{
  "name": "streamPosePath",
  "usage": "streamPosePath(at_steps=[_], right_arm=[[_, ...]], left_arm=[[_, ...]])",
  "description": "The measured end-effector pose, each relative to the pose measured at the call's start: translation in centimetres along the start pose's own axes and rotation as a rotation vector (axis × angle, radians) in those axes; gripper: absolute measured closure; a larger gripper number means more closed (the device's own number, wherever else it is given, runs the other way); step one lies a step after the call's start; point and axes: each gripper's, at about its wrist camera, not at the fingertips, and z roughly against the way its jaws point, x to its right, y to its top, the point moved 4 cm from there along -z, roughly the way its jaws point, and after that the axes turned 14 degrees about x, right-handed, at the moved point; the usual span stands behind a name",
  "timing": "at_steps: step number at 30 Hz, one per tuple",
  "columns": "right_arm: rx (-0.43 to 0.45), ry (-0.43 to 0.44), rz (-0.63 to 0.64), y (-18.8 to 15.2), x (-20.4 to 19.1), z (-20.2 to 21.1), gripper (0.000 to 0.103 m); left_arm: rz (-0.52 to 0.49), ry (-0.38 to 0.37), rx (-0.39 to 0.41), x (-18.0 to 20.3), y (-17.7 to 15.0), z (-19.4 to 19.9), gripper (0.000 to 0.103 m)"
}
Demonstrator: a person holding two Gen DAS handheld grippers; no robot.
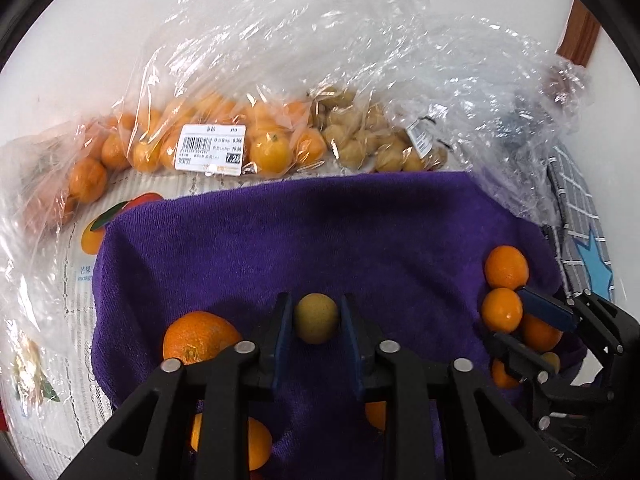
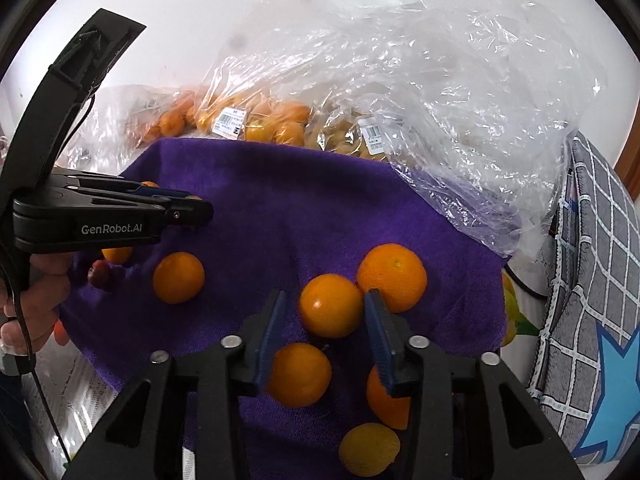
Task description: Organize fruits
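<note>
A purple towel (image 1: 320, 240) lies on the table with loose fruit on it. My left gripper (image 1: 316, 316) is shut on a small yellow-green fruit (image 1: 316, 319), its blue pads (image 1: 283, 332) against both sides. A large orange (image 1: 200, 338) sits just left of it. My right gripper (image 2: 328, 320) is open around a small orange (image 2: 330, 306); no pad touches it. More oranges (image 2: 392, 276) lie around it, one (image 2: 298, 374) between the jaws nearer the camera. The right gripper also shows in the left wrist view (image 1: 516, 316), the left gripper in the right wrist view (image 2: 192, 210).
Clear plastic bags of oranges (image 1: 208, 148) and yellowish fruit (image 1: 372, 140) lie behind the towel, with crumpled empty plastic (image 2: 460, 120) to the right. A grey checked cloth with a blue star (image 2: 600, 320) is at the right. A small dark red fruit (image 2: 100, 274) lies at the towel's left.
</note>
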Motion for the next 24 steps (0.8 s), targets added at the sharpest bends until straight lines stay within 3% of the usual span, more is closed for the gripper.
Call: streamPosePath(at_steps=[2,5,11,17,20,24], right_arm=[[0.008,0.0,-0.003,0.1,0.0,0.2,0.051],[0.023,-0.004,-0.008,0.5,0.0,0.8,0.049],[0.045,-0.019,-0.054,1.5,0.1,3.3,0.045],[0.082,-0.079,-0.107,2.2,0.0,8.5,0.041],[0.116,-0.112,-0.149,2.3,0.1,11.7,0.035],[0.149,-0.139,-0.196,2.0,0.1,16.1,0.032]], left_arm=[[-0.012,-0.003,0.011,0.1,0.1,0.4,0.061],[-0.035,-0.003,0.042,0.5,0.7,1.3,0.055],[-0.029,0.015,0.118,0.1,2.2,4.7,0.046],[-0.06,0.103,0.218,0.5,4.0,9.2,0.041],[-0.036,0.111,0.257,0.7,3.2,11.8,0.032],[-0.039,0.131,0.267,1.1,0.4,14.9,0.03]])
